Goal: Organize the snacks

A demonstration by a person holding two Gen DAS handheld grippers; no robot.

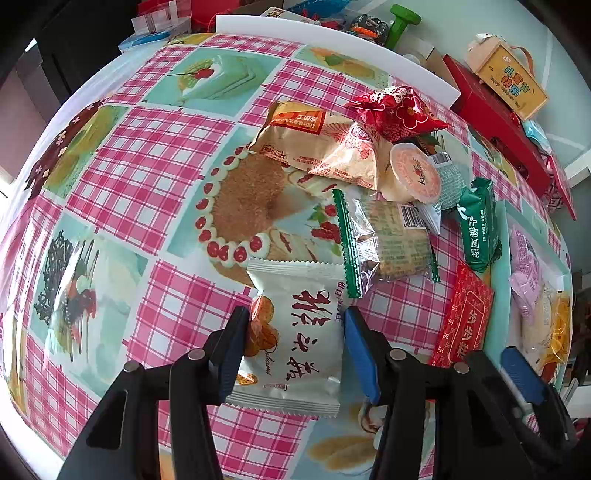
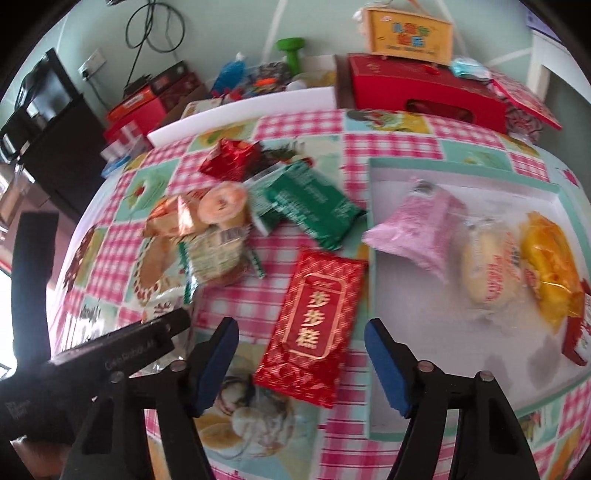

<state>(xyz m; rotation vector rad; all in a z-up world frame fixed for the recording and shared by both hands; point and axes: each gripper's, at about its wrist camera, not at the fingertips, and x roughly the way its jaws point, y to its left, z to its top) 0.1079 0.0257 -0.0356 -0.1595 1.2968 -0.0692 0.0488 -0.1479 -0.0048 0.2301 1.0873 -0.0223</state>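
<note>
In the left wrist view my left gripper is shut on a white snack packet with red characters, its blue pads pressing both long sides. A pile of snacks lies beyond it on the checked tablecloth. In the right wrist view my right gripper stands open around a flat red and gold packet lying on the cloth, with a gap at each pad. Just right of it is a white tray with a teal rim. The tray holds a pink packet, a pale packet and an orange one.
The pile includes a green packet, a jelly cup and a red pouch. A red box with a yellow box on it, a green dumbbell and other clutter line the far table edge.
</note>
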